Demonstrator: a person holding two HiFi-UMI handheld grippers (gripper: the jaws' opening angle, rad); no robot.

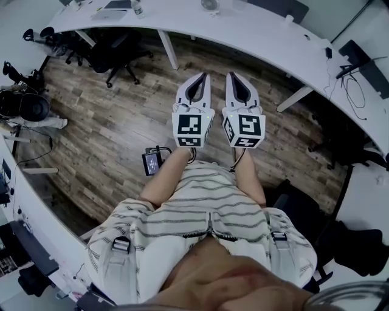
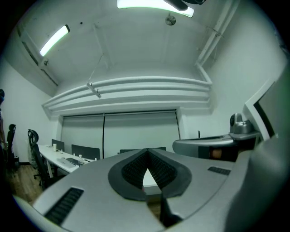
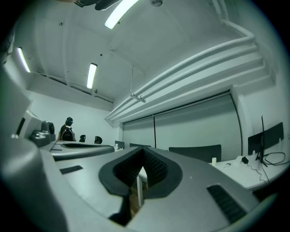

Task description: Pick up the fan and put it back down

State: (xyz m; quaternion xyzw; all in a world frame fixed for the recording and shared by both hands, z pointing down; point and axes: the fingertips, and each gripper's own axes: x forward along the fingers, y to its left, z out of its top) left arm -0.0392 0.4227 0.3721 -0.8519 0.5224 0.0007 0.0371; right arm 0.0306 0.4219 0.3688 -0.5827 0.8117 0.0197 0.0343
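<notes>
A small round grey object (image 1: 209, 5), possibly the fan, stands on the long white desk (image 1: 255, 30) at the far top of the head view; it is too small to be sure. My left gripper (image 1: 200, 76) and right gripper (image 1: 234, 76) are held side by side over the wooden floor, level and pointing toward the desk. Both are shut with nothing between their jaws. In the left gripper view the left gripper (image 2: 147, 153) has its tips meeting, and the right gripper's body (image 2: 213, 147) shows beside it. The right gripper (image 3: 142, 152) looks the same in its own view.
Black office chairs (image 1: 112, 51) stand on the wood floor (image 1: 115, 127) at the left. A laptop (image 1: 115, 6) and a bottle (image 1: 138, 8) lie on the desk. Cables (image 1: 352, 82) and dark gear sit at the right. A small black box (image 1: 151, 161) hangs by my left arm.
</notes>
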